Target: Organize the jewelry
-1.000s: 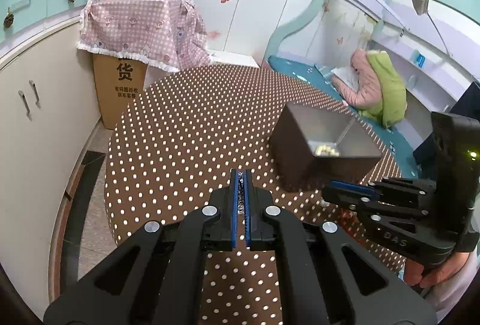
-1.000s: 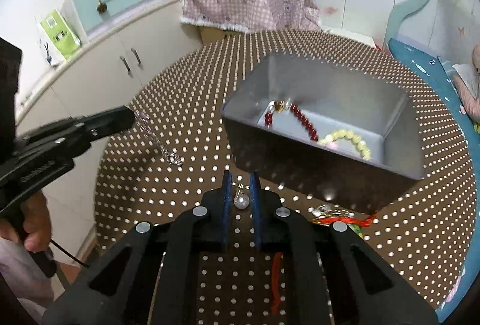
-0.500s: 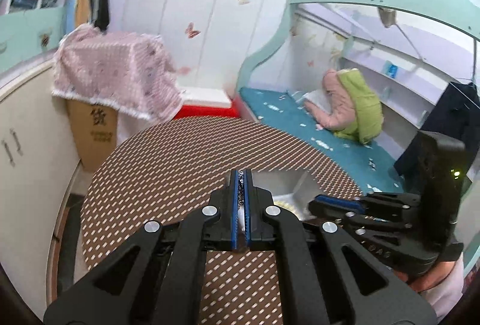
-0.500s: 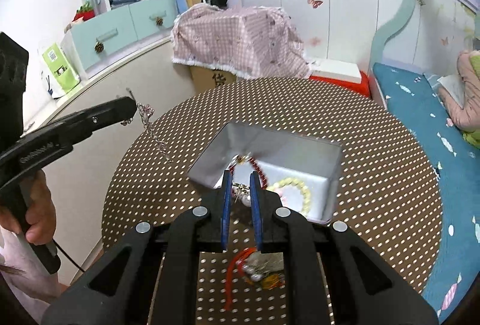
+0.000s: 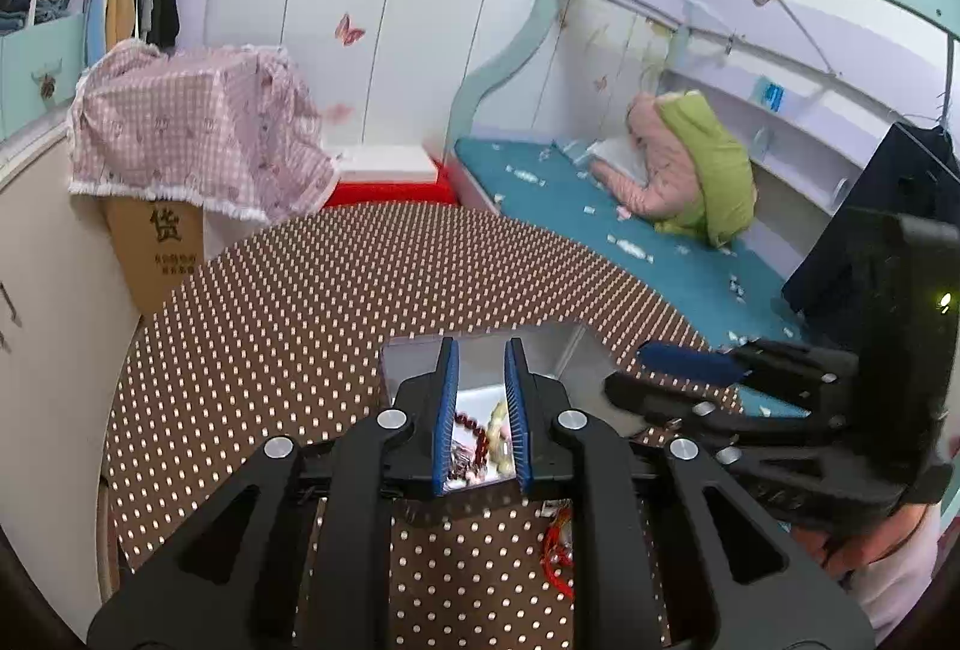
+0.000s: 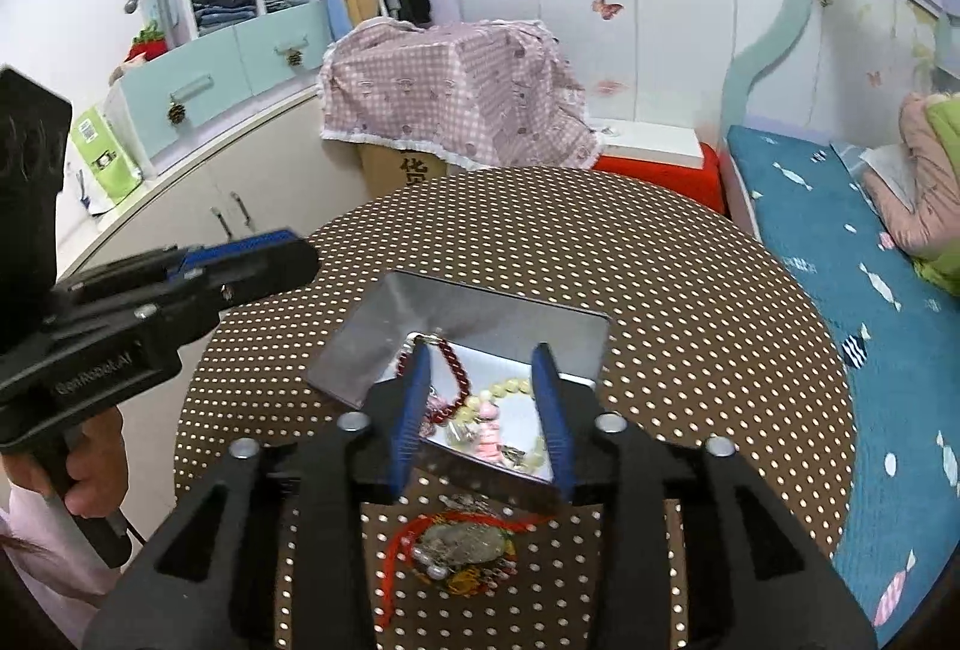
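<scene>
A grey metal box [image 6: 480, 314] stands on the brown dotted round table [image 6: 690, 302]. It holds a dark red bead bracelet [image 6: 451, 374], a pale yellow bead bracelet [image 6: 510, 387] and small pink and silver pieces. My right gripper [image 6: 483, 413] is open and empty above the box's near side. My left gripper [image 5: 480, 413] is open and empty over the box [image 5: 480, 353], with the bracelets showing between its fingers. A red-corded pendant with beads [image 6: 456, 545] lies on the table in front of the box.
A cardboard box under a pink checked cloth [image 6: 450, 98] stands behind the table. Cream cabinets [image 6: 198, 194] are on the left. A bed with a teal mattress [image 6: 840, 260] is on the right. The right gripper's body [image 5: 780, 404] sits close on the left gripper's right.
Both grippers opened. The left let go of the silver chain and the right let go of the pearl piece; both pieces are gone from the fingers. Both grippers now hang over the box.
</scene>
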Demonstrator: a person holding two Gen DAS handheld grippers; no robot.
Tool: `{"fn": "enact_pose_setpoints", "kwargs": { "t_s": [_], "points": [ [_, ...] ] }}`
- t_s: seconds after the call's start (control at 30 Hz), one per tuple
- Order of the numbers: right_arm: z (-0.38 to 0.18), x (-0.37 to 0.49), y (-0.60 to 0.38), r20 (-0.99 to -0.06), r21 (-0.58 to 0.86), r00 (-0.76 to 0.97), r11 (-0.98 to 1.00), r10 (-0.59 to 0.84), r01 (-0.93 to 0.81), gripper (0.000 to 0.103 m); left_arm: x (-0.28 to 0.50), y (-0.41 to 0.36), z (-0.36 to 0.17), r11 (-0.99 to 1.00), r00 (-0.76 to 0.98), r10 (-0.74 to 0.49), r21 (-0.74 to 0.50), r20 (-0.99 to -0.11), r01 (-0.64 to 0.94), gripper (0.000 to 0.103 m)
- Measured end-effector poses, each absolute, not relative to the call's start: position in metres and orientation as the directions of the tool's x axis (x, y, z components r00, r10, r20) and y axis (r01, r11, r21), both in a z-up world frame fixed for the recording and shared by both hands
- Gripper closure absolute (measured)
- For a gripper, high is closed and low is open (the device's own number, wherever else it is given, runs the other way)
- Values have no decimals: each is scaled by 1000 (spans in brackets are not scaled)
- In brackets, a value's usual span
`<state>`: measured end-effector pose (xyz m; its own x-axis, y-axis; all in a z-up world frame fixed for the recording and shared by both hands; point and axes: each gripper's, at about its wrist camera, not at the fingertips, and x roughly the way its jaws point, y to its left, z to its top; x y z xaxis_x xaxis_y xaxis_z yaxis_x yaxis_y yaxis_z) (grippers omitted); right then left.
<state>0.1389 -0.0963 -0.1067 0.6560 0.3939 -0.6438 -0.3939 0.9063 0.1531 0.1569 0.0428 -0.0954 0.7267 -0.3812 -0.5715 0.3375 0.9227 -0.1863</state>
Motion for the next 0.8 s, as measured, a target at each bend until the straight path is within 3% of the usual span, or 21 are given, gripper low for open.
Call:
{"fn": "enact_pose_setpoints", "kwargs": {
  "t_s": [0.13,0.2,0.37,0.8],
  "points": [
    [-109,130,-109,-647,164,666,920,372,-355,61,147,41,-109,921,707,-381,-177,-596,348,85],
    [-113,123,-117,-654,174,667,928,358,-328,59,138,40,-116,914,692,-393,-180,-605,363,76],
    [-132,114,-133,-688,217,640,939,340,-266,57,114,29,-140,894,633,-421,-178,-649,412,69],
    [-159,108,-130,-741,259,557,925,375,-278,54,133,0,-198,885,489,-422,-231,-763,403,69]
  ]
}}
